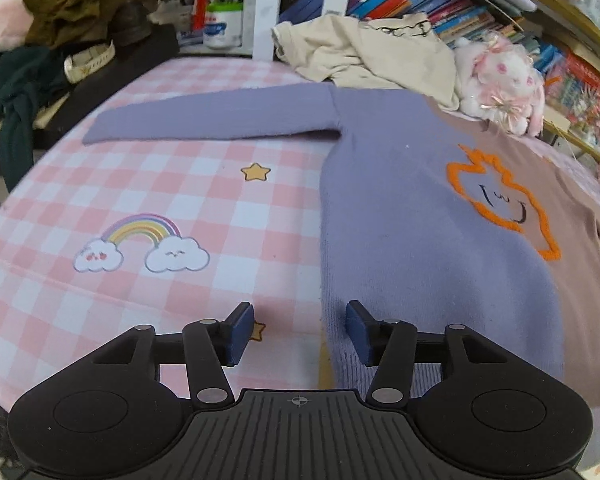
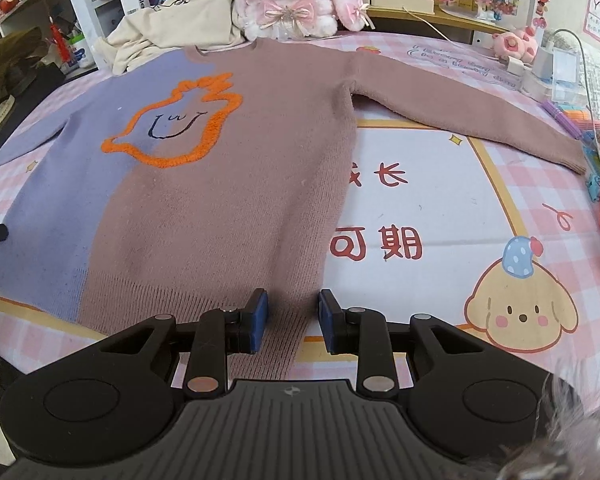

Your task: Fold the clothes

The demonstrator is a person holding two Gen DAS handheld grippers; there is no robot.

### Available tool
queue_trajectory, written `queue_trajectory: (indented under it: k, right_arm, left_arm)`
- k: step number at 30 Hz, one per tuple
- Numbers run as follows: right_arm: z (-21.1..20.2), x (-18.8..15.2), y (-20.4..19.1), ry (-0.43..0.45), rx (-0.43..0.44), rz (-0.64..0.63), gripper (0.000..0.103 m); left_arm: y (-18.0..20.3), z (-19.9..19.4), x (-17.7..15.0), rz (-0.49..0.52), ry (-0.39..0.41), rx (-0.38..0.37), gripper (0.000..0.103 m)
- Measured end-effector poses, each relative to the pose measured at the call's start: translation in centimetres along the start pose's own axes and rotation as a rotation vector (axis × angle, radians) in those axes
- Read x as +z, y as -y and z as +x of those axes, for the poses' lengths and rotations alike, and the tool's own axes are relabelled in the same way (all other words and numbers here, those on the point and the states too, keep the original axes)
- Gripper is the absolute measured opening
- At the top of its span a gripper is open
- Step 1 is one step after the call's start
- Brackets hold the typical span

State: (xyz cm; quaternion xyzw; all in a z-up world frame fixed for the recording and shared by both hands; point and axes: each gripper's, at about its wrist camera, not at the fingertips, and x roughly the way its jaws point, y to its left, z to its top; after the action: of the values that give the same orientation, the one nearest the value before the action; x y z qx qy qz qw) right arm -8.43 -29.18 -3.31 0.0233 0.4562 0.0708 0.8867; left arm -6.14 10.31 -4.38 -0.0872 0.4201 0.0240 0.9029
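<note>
**Right wrist view: sweater flat, both tongs spread at its hem**

Right wrist camera looked over a pink checked tablecloth [image 2: 500, 184] that filled the scene beneath both tongs. On it lay the sweater [image 2: 228, 184] — purple on one half, brown on the other — spread flat and face up, with both sleeves stretched outward and its neckline at the far side from the tongs. The right gripper [image 2: 293, 322] sat at the brown hem corner, blue pads apart, ribbed edge between them, nothing pinched. The left gripper [image 1: 300, 332] was likewise spread at the purple hem edge, one pad over cloth, the other over the knit. Beyond the neckline, far ahead of the tongs, a cream garment [image 2: 168, 28] lay crumpled beside a plush rabbit [image 2: 288, 0]. An orange outlined face [image 2: 172, 120] — smallest — marked the chest.
</note>
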Motion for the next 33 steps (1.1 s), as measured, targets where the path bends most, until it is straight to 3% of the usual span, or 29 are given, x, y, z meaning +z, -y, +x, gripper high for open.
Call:
queue_trajectory:
  k: [1, 3, 5, 7, 14, 16, 23, 29, 33]
  right_arm:
    - [0.0, 0.0, 0.0, 0.001, -0.003, 0.0, 0.027]
    - [0.0, 0.0, -0.2, 0.002, -0.007, -0.004, 0.025]
    - [0.1, 0.1, -0.3, 0.001, 0.007, -0.008, 0.017]
    - [0.2, 0.3, -0.5, -0.002, 0.014, -0.013, 0.011]
    - [1.1, 1.4, -2.4, -0.019, 0.057, -0.076, 0.01]
    - [1.3, 1.5, -3.0, -0.019, 0.053, -0.089, 0.01]
    - [1.2, 1.4, -1.5, 0.017, -0.034, -0.015, 0.01]
    - [0.5, 0.6, -1.0, 0.018, -0.007, -0.001, 0.01]
    - [0.4, 0.6, -0.6, 0.013, -0.002, 0.044, 0.018]
  left_arm:
    - [0.0, 0.2, 0.0, -0.006, -0.004, -0.002, 0.043]
    - [0.2, 0.3, -0.1, -0.012, -0.013, -0.024, 0.018]
    - [0.4, 0.4, -0.1, -0.019, -0.022, -0.046, 0.005]
    - [0.6, 0.4, -0.2, -0.025, -0.031, -0.065, 0.004]
    - [-1.4, -0.9, -0.8, -0.029, -0.035, -0.008, 0.005]
    - [-1.9, -0.9, -0.8, -0.037, -0.034, -0.021, 0.005]
    - [-0.5, -0.2, -0.4, -0.002, -0.04, -0.045, 0.005]
    - [-1.1, -0.6, -0.6, -0.006, -0.048, -0.076, 0.007]
    - [-1.1, -1.0, -0.9, -0.014, -0.044, -0.077, 0.009]
